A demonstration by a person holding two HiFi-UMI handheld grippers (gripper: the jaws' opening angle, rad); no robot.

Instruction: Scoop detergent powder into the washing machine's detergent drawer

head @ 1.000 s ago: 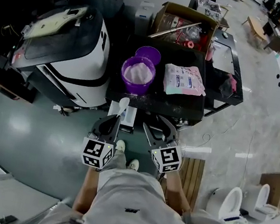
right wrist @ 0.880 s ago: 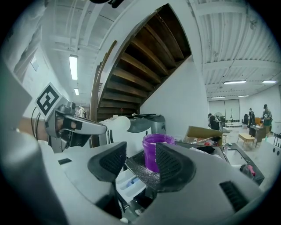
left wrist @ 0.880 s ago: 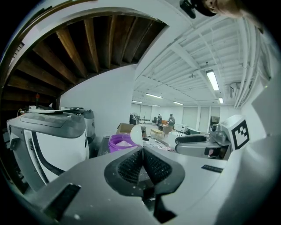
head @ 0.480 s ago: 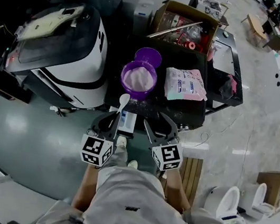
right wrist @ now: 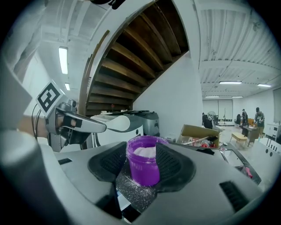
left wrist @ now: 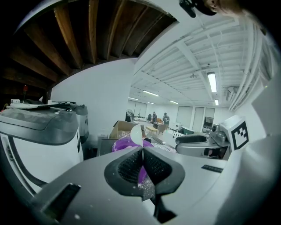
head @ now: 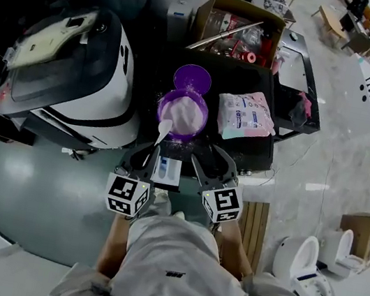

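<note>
A purple jar (head: 182, 113) of white powder stands open on the black table (head: 245, 149), with its purple lid (head: 193, 78) behind it. My left gripper (head: 149, 156) is shut on a white spoon (head: 163, 131), whose bowl reaches the jar's near rim. In the left gripper view the spoon (left wrist: 137, 134) stands upright from the shut jaws, with the jar (left wrist: 125, 144) behind. My right gripper (head: 211, 161) is open and near the table's front edge; its view shows the jar (right wrist: 144, 165) ahead between the jaws. A white drawer (head: 165, 170) with a blue insert lies below, between the grippers.
The white and black washing machine (head: 78, 68) stands left of the table. A pink and white detergent bag (head: 246, 115) lies right of the jar. A cardboard box (head: 238, 25) of items sits at the back. Spilled powder dusts the table's front.
Both grippers have come nearer to the table and the jar. The spoon's bowl, which was short of the jar, now sits at its near rim.
</note>
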